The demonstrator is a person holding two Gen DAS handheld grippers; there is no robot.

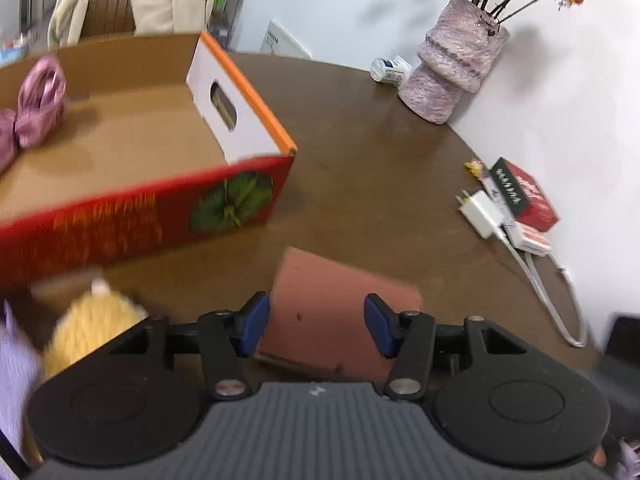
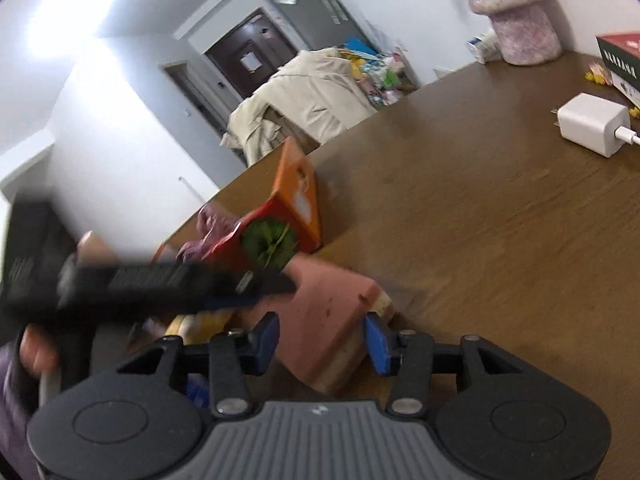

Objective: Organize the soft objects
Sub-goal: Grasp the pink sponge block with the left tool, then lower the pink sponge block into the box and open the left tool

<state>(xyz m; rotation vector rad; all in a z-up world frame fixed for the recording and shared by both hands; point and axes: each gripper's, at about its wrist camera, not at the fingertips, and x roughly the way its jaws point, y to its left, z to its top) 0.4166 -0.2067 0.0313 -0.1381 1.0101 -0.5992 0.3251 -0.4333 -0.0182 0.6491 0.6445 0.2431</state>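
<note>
Between both open grippers (image 1: 317,326) (image 2: 322,340), one pink sponge (image 1: 340,312) (one box (image 1: 160,208) beyond)

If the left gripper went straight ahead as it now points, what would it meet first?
Most likely the pink sponge: it lies right ahead between the open left gripper fingers. Depth is unclear.

Colours here: dark brown wood-grain table (image 1: 360,128), red cardboard box (image 1: 132,216) with orange rim, yellow lettering and a green leafy print, shiny pink bow (image 1: 40,104) inside, salmon-pink sponge (image 1: 332,304), fuzzy yellow plush (image 1: 88,328), mottled pink-purple vase (image 1: 456,68), white charger (image 1: 480,214).
</note>
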